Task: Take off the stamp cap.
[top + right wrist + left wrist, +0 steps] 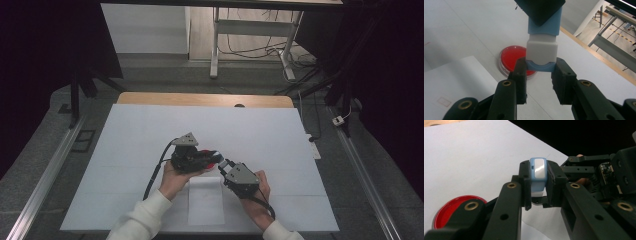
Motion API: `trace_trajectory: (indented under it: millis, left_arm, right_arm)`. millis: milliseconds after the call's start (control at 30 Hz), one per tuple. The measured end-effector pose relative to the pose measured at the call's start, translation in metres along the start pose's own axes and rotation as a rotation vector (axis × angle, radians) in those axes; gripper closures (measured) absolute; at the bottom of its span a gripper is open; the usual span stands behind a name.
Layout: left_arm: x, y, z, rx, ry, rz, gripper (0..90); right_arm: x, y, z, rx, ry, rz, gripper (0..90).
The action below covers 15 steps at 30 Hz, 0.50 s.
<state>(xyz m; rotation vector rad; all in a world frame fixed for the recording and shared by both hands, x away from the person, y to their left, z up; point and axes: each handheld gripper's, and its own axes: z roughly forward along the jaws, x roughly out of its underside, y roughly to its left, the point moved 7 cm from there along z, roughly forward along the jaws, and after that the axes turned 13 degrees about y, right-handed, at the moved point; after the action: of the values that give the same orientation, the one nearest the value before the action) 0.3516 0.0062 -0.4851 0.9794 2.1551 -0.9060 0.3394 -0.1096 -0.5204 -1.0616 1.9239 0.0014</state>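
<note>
- Left gripper is clamping the upper light-blue part of a small blue-and-white stamp, jaws pressing on both of its sides.
- Right gripper is gripping the same stamp at the other end, jaws closed on the blue base below the white middle section.
- Stamp is hanging in the air between the two grippers, above the table and touching nothing else.
- In the high view, left gripper and right gripper are meeting tip to tip near the middle of the white table cover.
- Red round dish is lying flat on the cover just beyond the stamp, apart from it.
- White paper sheet is lying on the cover near the person's edge, between the two hands.
- Left hand and right hand are holding the grippers, white sleeves entering from the bottom.
</note>
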Motion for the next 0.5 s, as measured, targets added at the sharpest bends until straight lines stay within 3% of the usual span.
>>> trace_trajectory:
  millis: [200,500]
  left_arm:
    - [0.0003,0.0002,0.0006,-0.004,0.002,0.003,75.5]
    - [-0.0001,-0.0003,0.0003,0.004,0.000,0.001,75.5]
  right_arm:
    - [0.0009,-0.0014,0.0003,0.015,0.002,-0.030,66.0]
    - [0.0020,0.0017,-0.0001,-0.007,-0.015,0.058,66.0]
